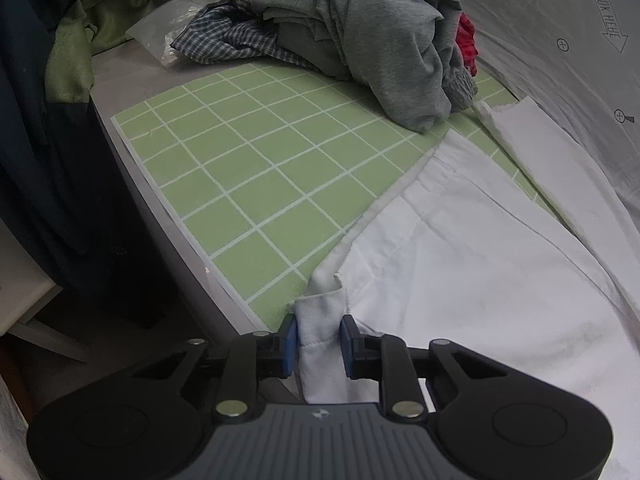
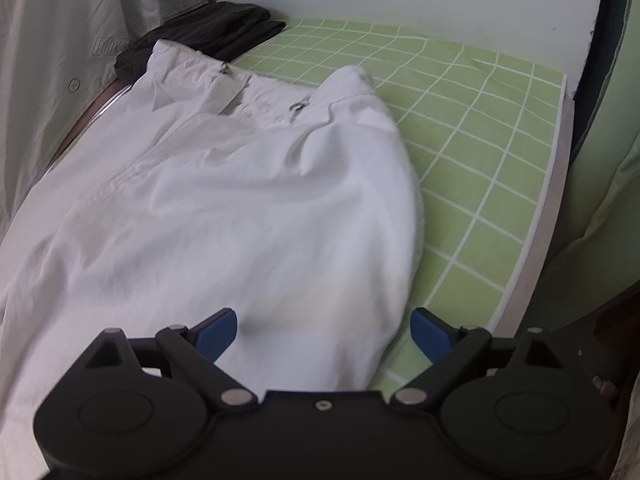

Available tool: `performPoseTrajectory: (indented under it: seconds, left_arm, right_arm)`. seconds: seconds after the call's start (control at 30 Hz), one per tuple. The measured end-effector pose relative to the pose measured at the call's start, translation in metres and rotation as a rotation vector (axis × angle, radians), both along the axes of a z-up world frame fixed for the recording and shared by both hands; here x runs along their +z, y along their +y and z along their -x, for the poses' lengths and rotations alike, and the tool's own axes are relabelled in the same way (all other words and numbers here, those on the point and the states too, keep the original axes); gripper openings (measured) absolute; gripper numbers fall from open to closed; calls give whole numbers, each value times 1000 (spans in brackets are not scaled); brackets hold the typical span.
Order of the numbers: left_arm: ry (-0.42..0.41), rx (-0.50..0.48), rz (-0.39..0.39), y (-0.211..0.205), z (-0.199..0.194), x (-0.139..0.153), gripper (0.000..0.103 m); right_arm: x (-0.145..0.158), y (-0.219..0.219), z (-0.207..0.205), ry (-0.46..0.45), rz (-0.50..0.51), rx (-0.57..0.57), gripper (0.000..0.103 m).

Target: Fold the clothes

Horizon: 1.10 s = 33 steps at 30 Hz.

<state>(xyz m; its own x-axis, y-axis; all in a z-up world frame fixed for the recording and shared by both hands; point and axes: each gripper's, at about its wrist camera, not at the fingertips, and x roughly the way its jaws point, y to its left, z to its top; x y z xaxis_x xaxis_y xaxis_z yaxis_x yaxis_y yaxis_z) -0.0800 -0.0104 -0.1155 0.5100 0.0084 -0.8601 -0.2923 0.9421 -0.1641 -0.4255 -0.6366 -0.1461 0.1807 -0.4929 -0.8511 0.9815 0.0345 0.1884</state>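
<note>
White trousers (image 1: 472, 264) lie spread on the green checked mat (image 1: 256, 168). My left gripper (image 1: 319, 336) is shut on the hem of one trouser leg at the mat's near edge. In the right wrist view the trousers (image 2: 248, 200) lie with the waistband (image 2: 240, 84) at the far end. My right gripper (image 2: 324, 330) is open, its blue pads either side of the white cloth near the mat (image 2: 480, 152), not closed on it.
A pile of grey, checked and red clothes (image 1: 360, 28) sits at the mat's far end. Green cloth (image 1: 108, 12) hangs at the left. A folded black garment (image 2: 212, 32) lies beyond the waistband. The person's pale shirt (image 1: 568, 56) is on the right.
</note>
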Motion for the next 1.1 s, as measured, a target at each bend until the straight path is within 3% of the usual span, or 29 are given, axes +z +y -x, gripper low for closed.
performPoseTrajectory:
  seconds: [0.37,0.57,0.67,0.77,0.83,0.9,1.1]
  left_arm:
    - [-1,50,16,-2,-1,3,21]
    - [-6,46,16,-6,-3,5,20]
    - [-3,42,14,-9,-6,4,20]
    - [3,39,9,-13,-9,2,20]
    - [2,40,11,-14,-11,2,20]
    - [0,40,14,-16,-14,2,19]
    - [-24,75,60,-16,-20,7,8]
  right_arm:
    - [-1,-17,3,-8,-5,-8,85]
    - [0,-22,3,8,-2,9,75]
    - [0,-22,1,27,5,31,62]
    - [3,-21,2,33,17,47,42]
    - [4,-22,5,29,18,48,23]
    - [6,-22,9,8,17,35,16]
    - [22,-18,14,-67,51,13,8]
